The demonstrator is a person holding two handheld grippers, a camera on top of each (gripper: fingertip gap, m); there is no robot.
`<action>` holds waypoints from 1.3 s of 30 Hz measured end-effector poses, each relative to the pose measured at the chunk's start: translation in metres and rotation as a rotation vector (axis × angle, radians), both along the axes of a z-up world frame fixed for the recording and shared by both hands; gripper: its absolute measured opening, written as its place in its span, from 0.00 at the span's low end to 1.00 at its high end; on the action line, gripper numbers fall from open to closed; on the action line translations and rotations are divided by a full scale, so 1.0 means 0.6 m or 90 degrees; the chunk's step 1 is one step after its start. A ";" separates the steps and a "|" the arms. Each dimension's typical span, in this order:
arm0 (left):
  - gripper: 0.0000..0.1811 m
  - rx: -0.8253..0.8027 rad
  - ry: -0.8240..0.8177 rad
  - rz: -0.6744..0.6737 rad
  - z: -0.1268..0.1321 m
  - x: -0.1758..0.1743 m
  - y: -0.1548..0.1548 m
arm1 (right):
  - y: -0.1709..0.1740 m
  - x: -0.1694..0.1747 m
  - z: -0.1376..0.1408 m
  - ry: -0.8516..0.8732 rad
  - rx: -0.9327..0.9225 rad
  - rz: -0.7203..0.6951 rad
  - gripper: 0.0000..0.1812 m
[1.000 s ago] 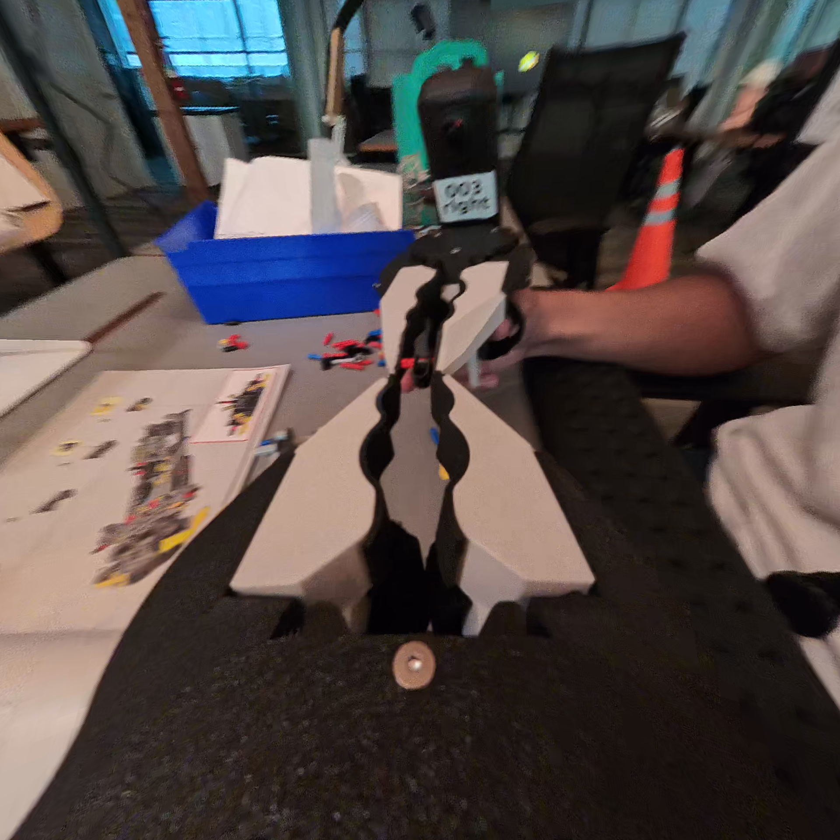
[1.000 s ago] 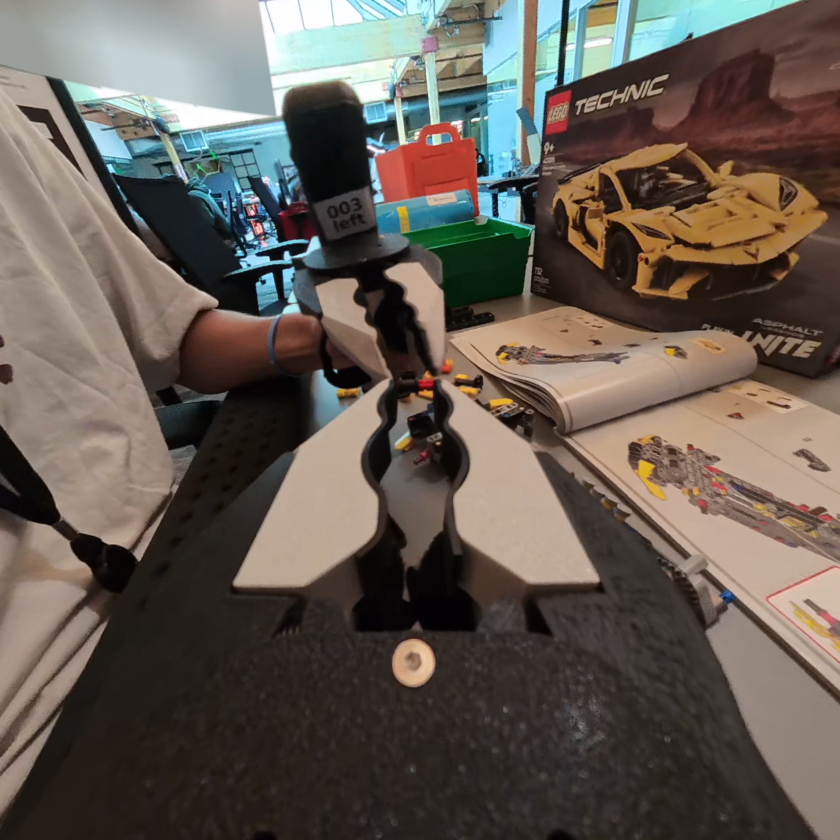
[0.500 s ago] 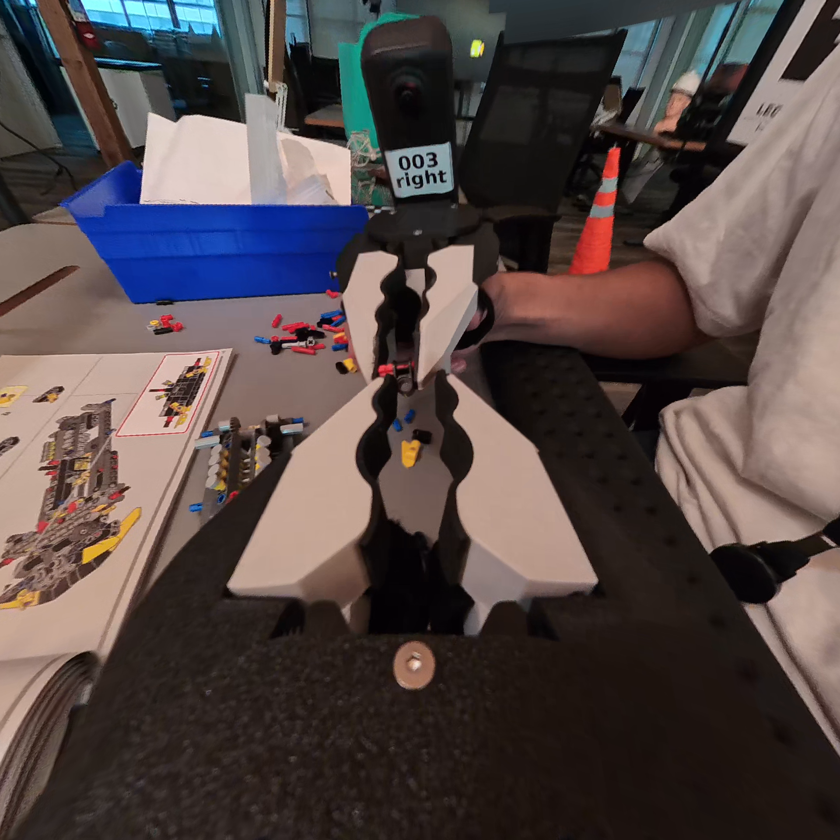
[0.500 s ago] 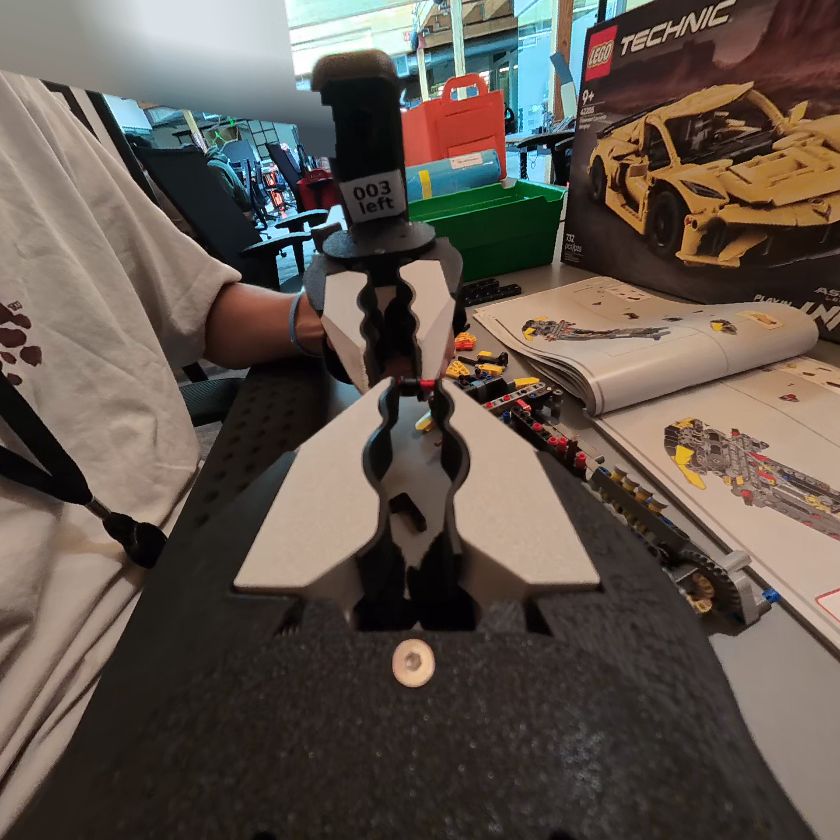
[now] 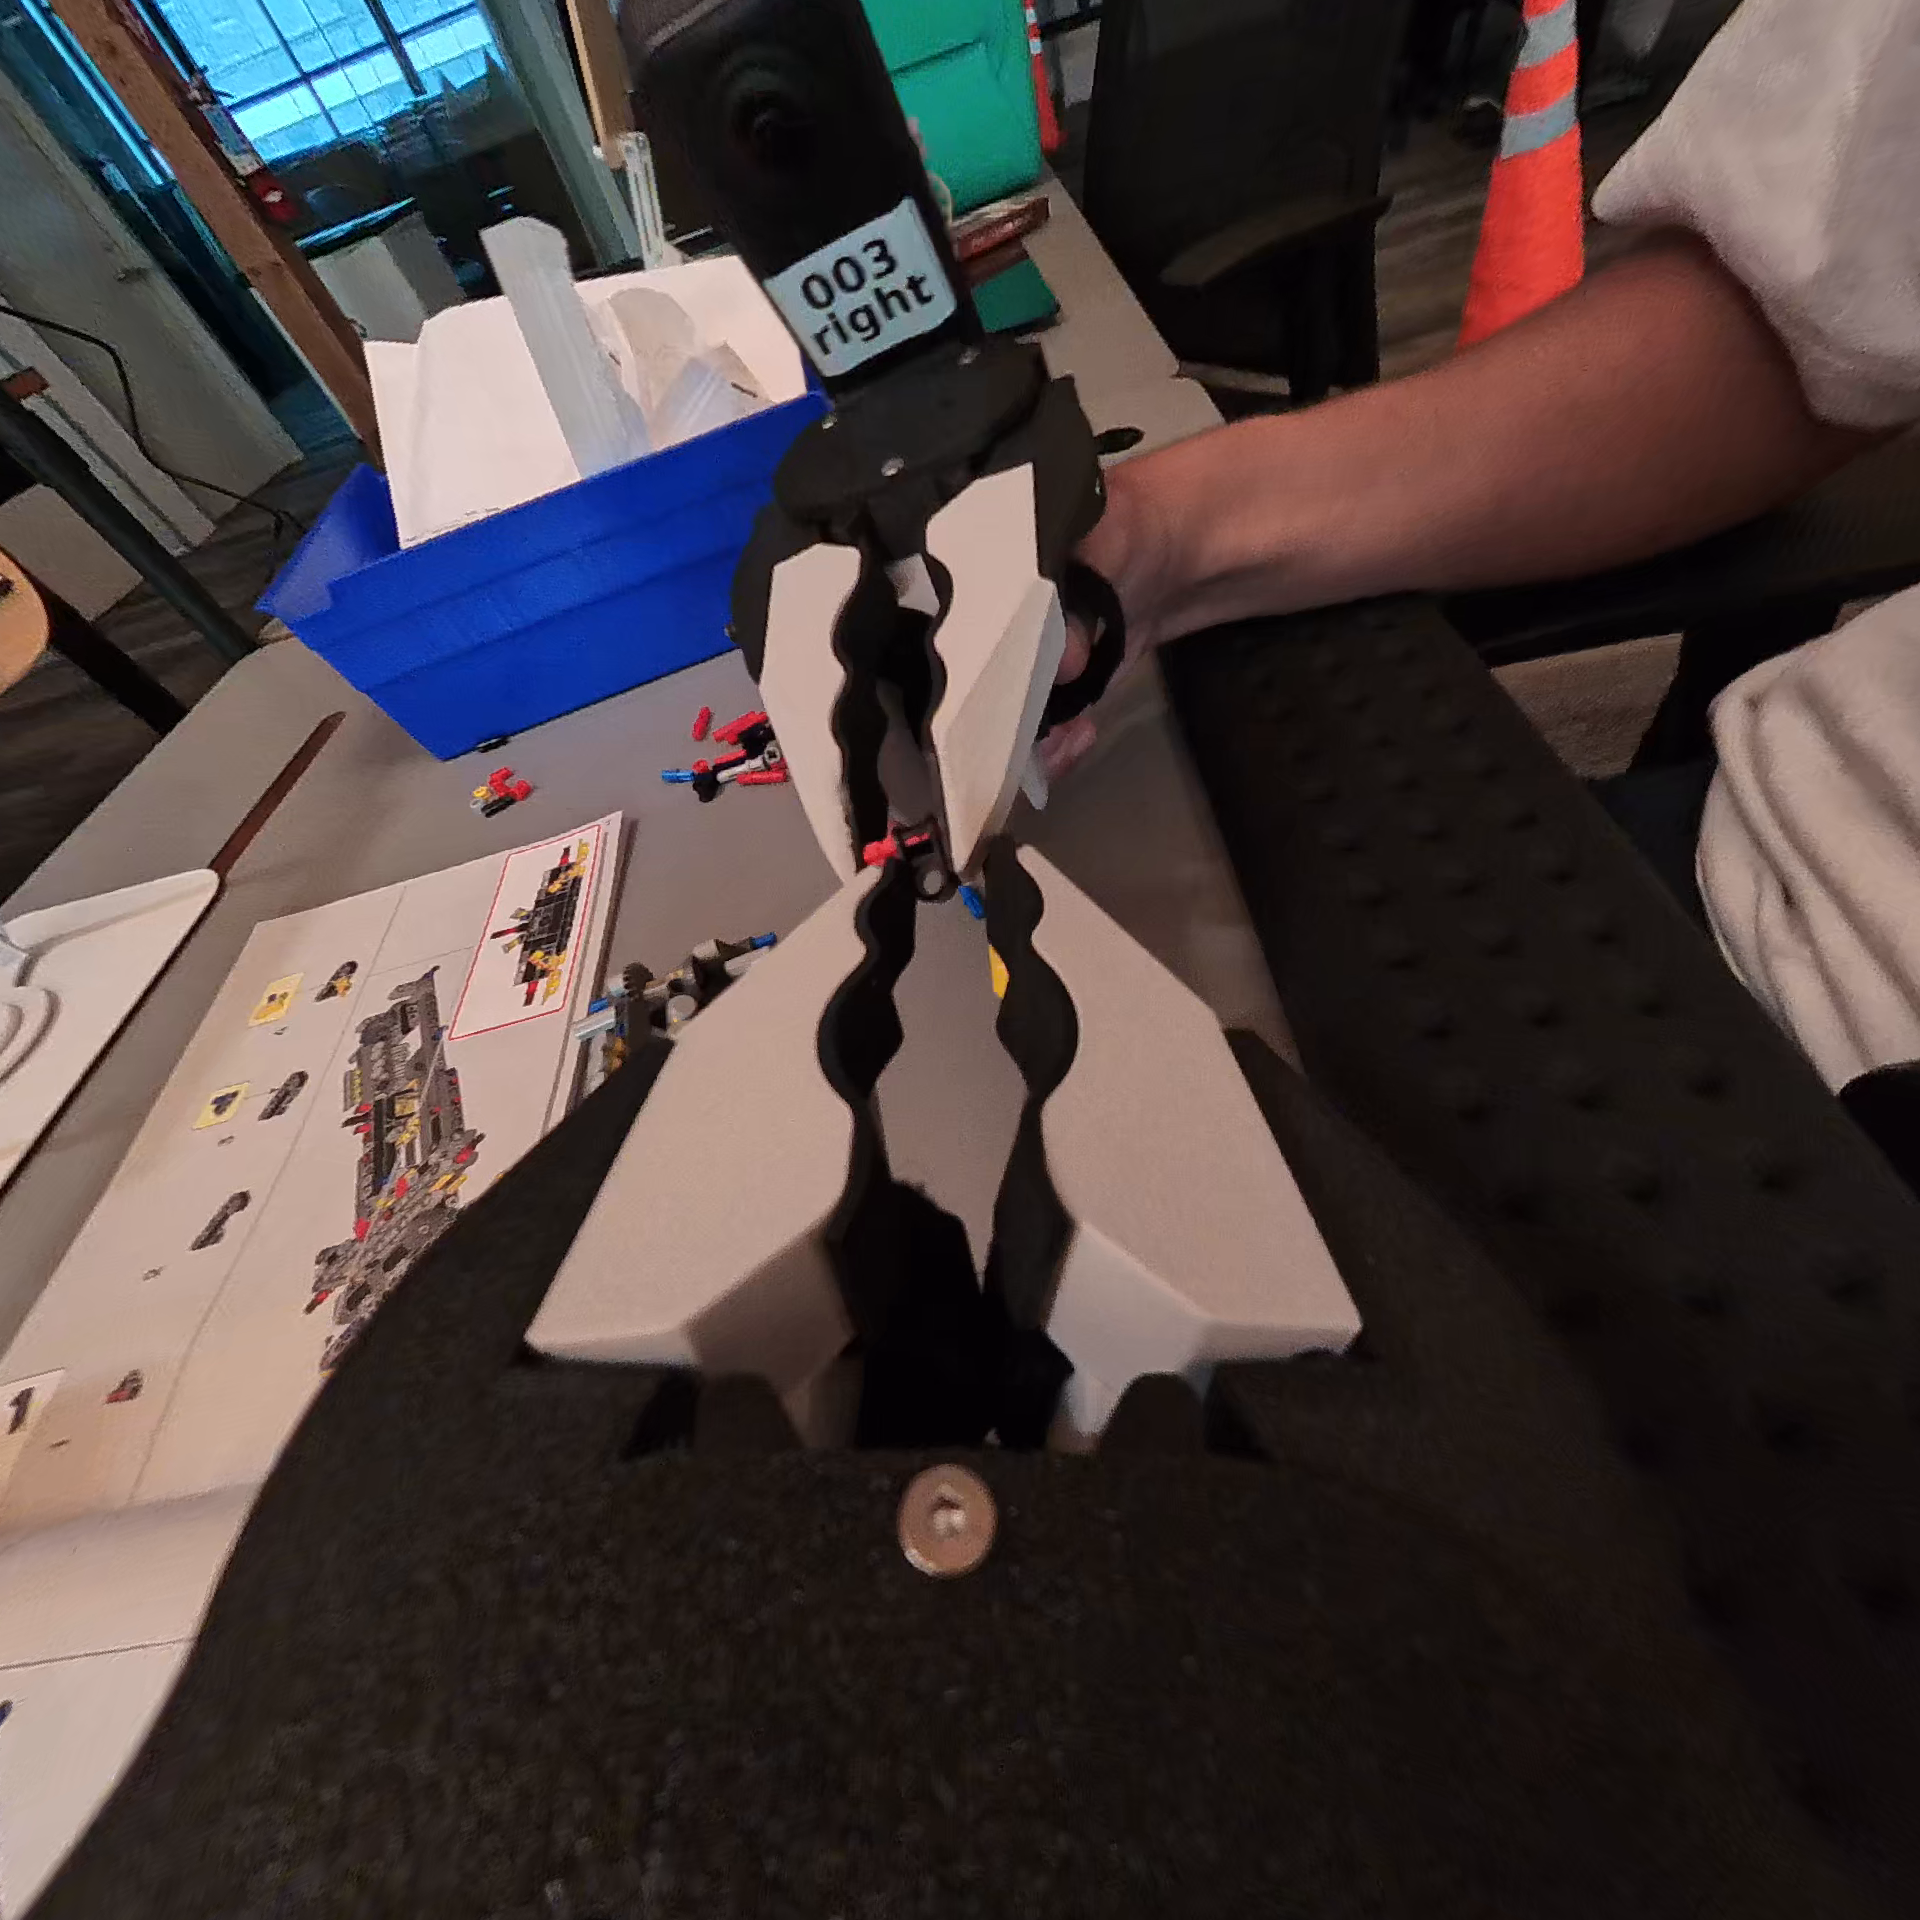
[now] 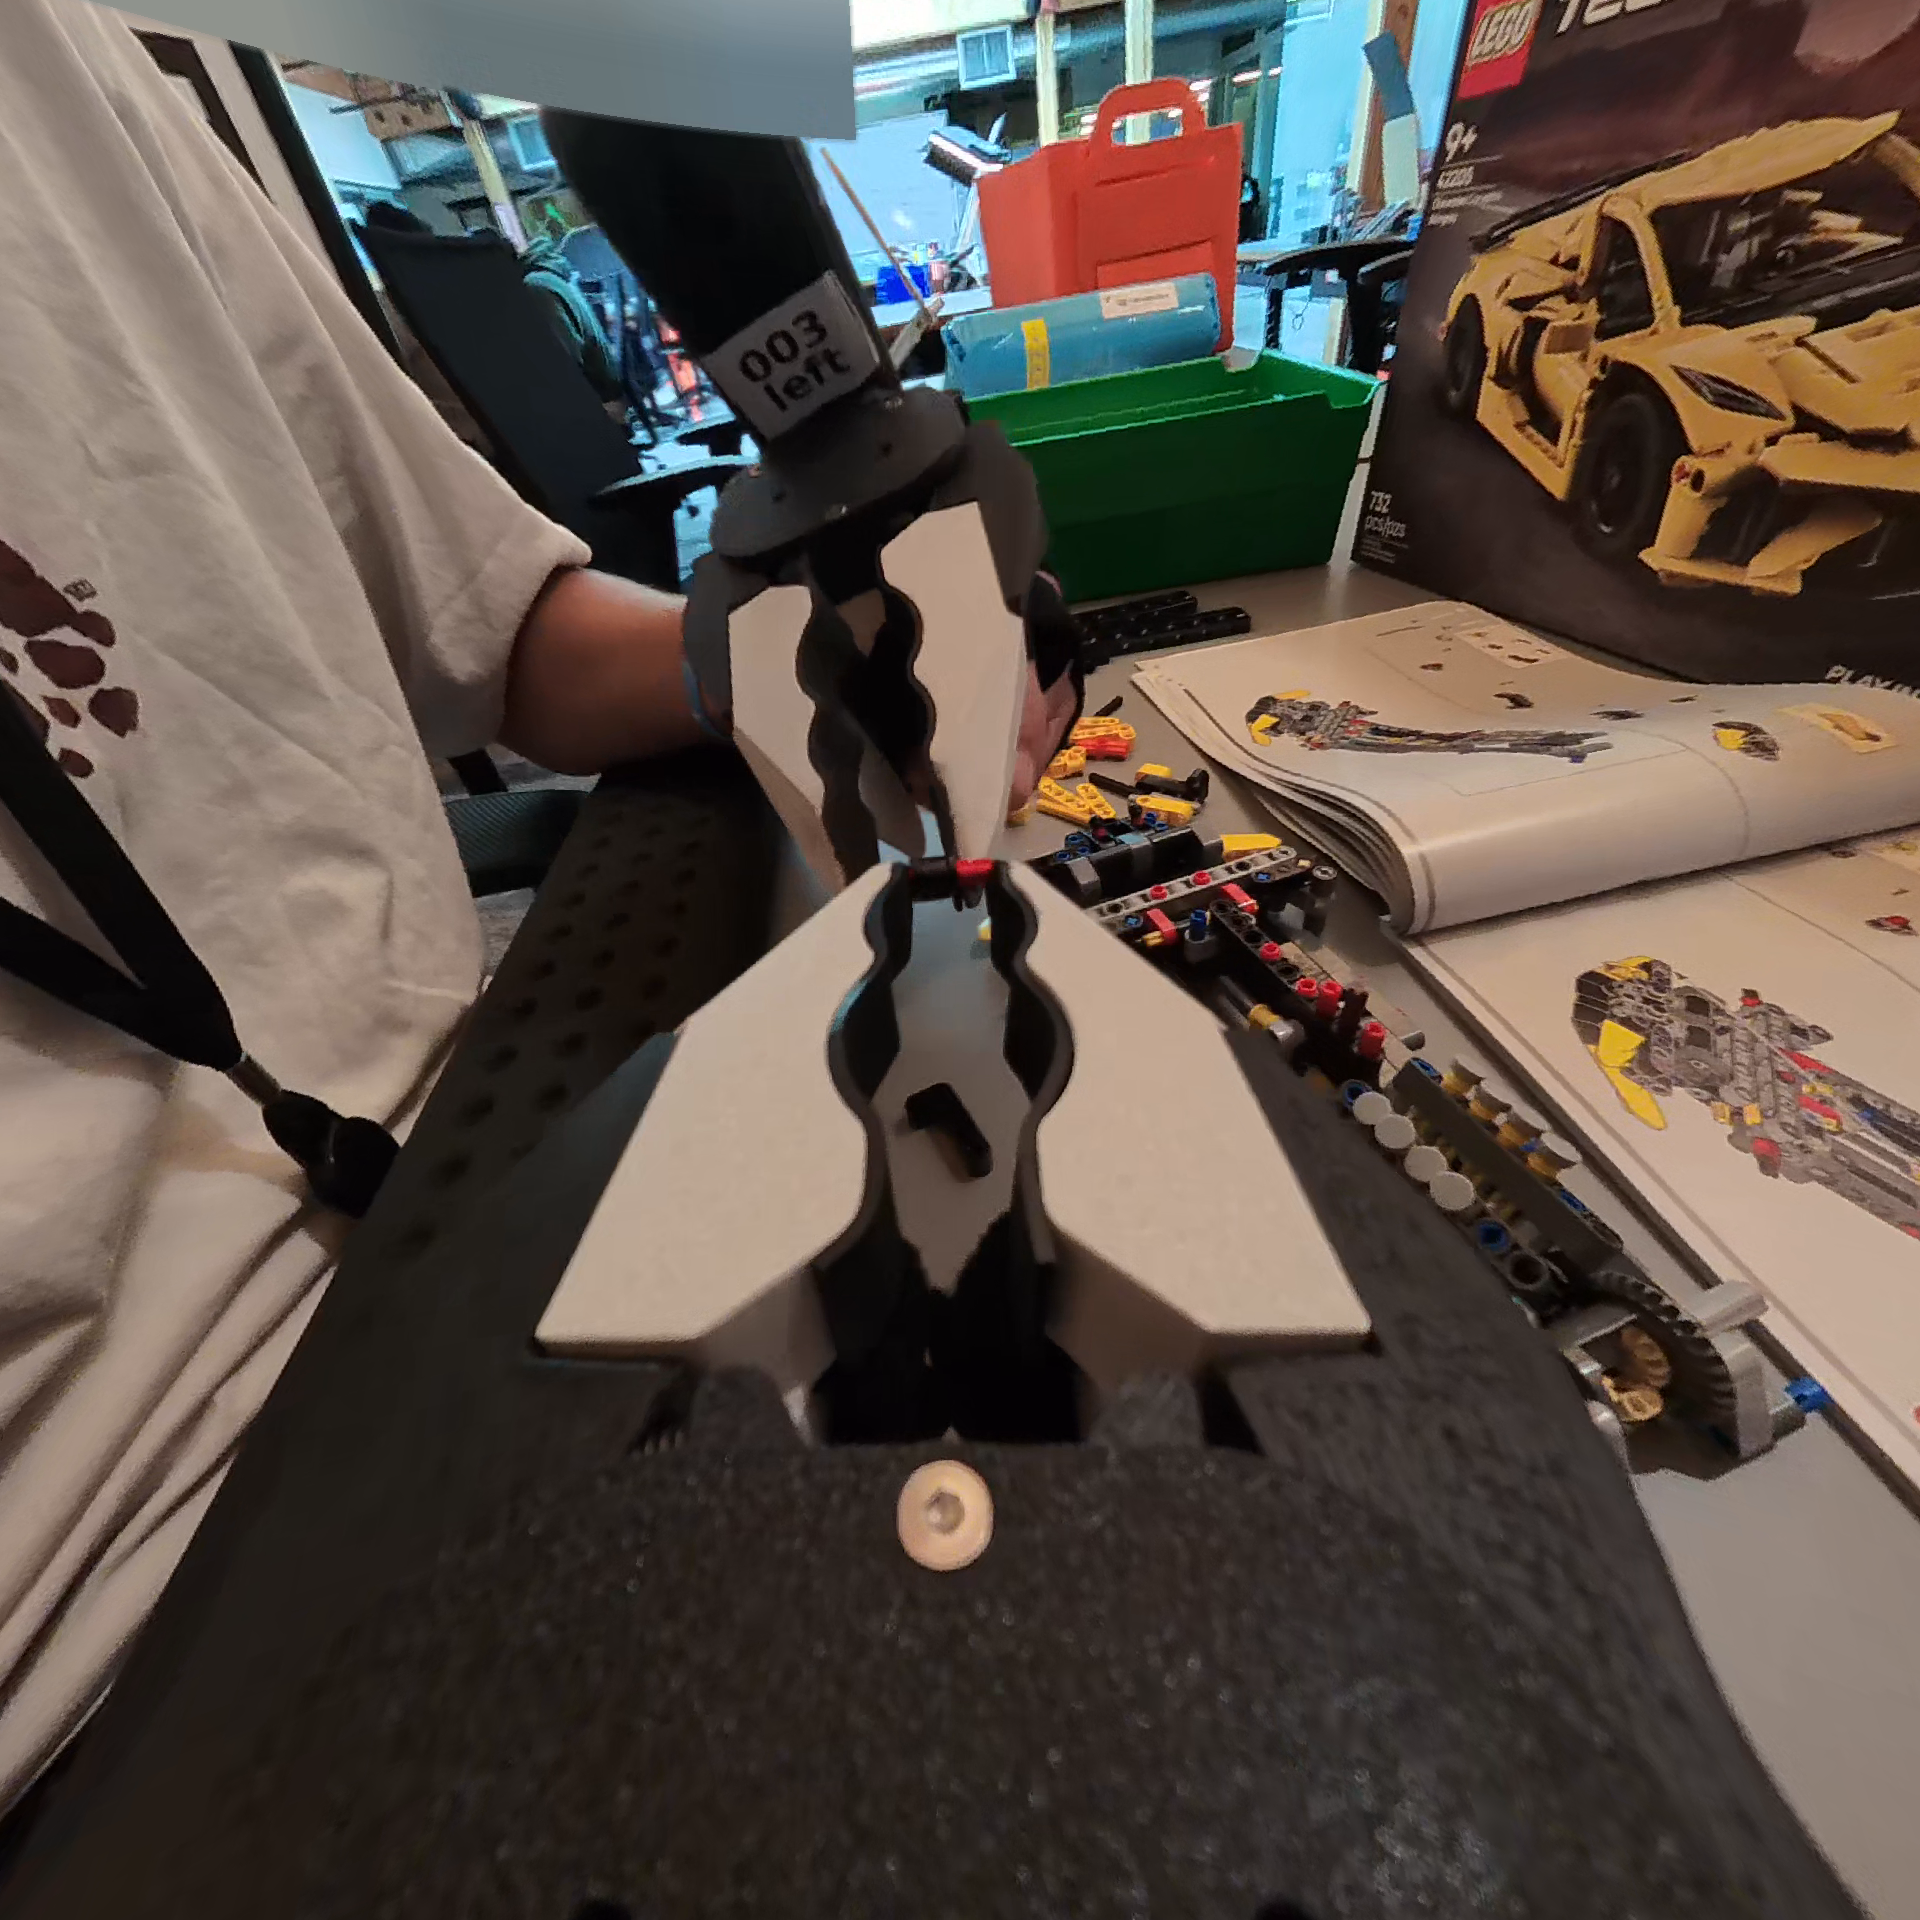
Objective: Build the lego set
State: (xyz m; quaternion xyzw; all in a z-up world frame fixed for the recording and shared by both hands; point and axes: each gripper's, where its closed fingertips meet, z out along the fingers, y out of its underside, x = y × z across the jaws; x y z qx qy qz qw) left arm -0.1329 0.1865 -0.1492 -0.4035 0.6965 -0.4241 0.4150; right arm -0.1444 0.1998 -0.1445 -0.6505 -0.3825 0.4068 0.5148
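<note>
Grey desk (image 6: 1299, 592) carrying open instruction booklet (image 6: 1558, 727) and long part-built chassis (image 6: 1351, 1039). Above it, left claw (image 5: 940, 868) and right claw (image 6: 948, 871) tip to tip, both clamped on 1 small red-and-black lego piece (image 6: 951, 871).

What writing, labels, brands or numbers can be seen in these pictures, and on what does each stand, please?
I will not quote the writing; these things carry it:
White label above the right gripper.
Grey label above the left gripper.
Set box picturing a yellow car: brand, numbers.
Instruction booklet: print too small.
Sticker on the blue roll: too small.
</note>
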 end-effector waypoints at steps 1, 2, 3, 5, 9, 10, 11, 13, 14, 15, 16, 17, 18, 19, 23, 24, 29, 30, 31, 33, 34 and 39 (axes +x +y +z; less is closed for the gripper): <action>0.07 0.000 -0.003 -0.003 0.002 -0.001 -0.003 | -0.003 -0.001 0.002 0.002 0.001 0.006 0.08; 0.07 -0.003 -0.008 -0.005 0.004 -0.001 -0.005 | -0.004 -0.001 0.005 0.004 0.009 0.007 0.08; 0.07 -0.001 -0.006 -0.011 0.004 -0.002 -0.008 | -0.007 -0.003 0.003 0.005 0.005 0.017 0.08; 0.07 0.019 -0.004 -0.011 0.001 -0.003 -0.009 | -0.008 -0.003 0.001 -0.002 0.003 0.020 0.08; 0.06 -0.016 -0.011 -0.038 0.012 -0.007 -0.016 | -0.018 -0.008 0.011 0.034 -0.052 0.066 0.08; 0.06 -0.032 -0.015 -0.035 0.014 -0.005 -0.012 | -0.013 -0.006 0.014 0.042 -0.051 0.056 0.08; 0.06 -0.048 -0.019 -0.035 0.014 -0.004 -0.010 | -0.009 -0.004 0.015 0.046 -0.047 0.045 0.08; 0.06 -0.072 -0.021 -0.034 0.014 -0.001 -0.008 | -0.007 -0.002 0.013 0.046 -0.051 0.034 0.09; 0.06 -0.080 -0.024 -0.034 0.016 0.001 -0.008 | -0.005 0.001 0.014 0.051 -0.054 0.029 0.11; 0.06 -0.081 -0.027 -0.032 0.017 0.002 -0.009 | -0.004 0.003 0.015 0.057 -0.057 0.028 0.12; 0.06 -0.081 -0.029 -0.034 0.018 0.002 -0.010 | -0.005 0.003 0.016 0.062 -0.060 0.032 0.12; 0.06 -0.078 -0.031 -0.035 0.019 0.001 -0.012 | -0.005 0.002 0.017 0.065 -0.064 0.036 0.13; 0.06 -0.073 -0.032 -0.034 0.019 0.001 -0.011 | -0.006 0.002 0.017 0.068 -0.065 0.038 0.13; 0.06 -0.068 -0.033 -0.037 0.019 0.000 -0.013 | -0.007 0.001 0.017 0.069 -0.066 0.040 0.13; 0.05 -0.010 -0.042 -0.037 0.017 -0.003 -0.016 | -0.020 -0.007 0.016 0.066 -0.070 0.086 0.08; 0.05 0.011 -0.029 -0.027 0.011 -0.002 -0.012 | -0.014 -0.005 0.010 0.040 -0.062 0.070 0.08; 0.05 0.037 -0.020 -0.009 0.005 0.000 -0.010 | -0.012 -0.002 0.006 0.025 -0.048 0.059 0.08; 0.05 0.043 -0.019 -0.010 0.005 -0.001 -0.010 | -0.011 -0.004 0.005 0.020 -0.042 0.056 0.08; 0.05 0.060 -0.012 -0.008 0.001 -0.001 -0.007 | -0.009 -0.004 0.000 0.009 -0.039 0.049 0.08; 0.05 0.086 -0.004 0.009 -0.006 0.002 0.002 | -0.001 0.000 -0.007 0.004 -0.052 0.029 0.08; 0.06 0.105 -0.003 0.024 -0.009 0.005 0.010 | 0.007 0.005 -0.011 0.003 -0.063 0.012 0.08; 0.03 0.184 -0.011 0.072 -0.023 0.015 0.033 | 0.029 0.024 -0.027 0.012 -0.127 -0.028 0.15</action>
